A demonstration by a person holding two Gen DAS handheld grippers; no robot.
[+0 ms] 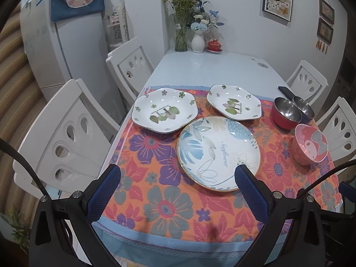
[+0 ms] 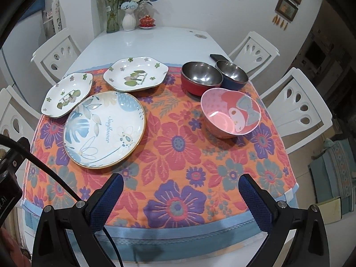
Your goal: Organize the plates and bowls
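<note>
- Left gripper (image 1: pixel 178 175): blue pads spread wide, nothing between them, above the near edge of the floral cloth (image 1: pixel 155 200).
- Round plate (image 1: pixel 219 153), blue leaf print, lies flat on the cloth; right pad (image 1: pixel 247 184) overlaps its near rim in view, contact uncertain.
- Two scalloped plates behind it: left one (image 1: pixel 164 113), right one (image 1: pixel 233 102), apart from each other.
- Red bowl (image 1: pixel 286 113) and blue bowl (image 1: pixel 304 109) touch side by side at right; pink bowl (image 1: pixel 310 144) nearer, tilted.
- Far table end: glass vase (image 1: pixel 181 35), white vase (image 1: pixel 197 42), red lidded cup (image 1: pixel 214 45).
</note>
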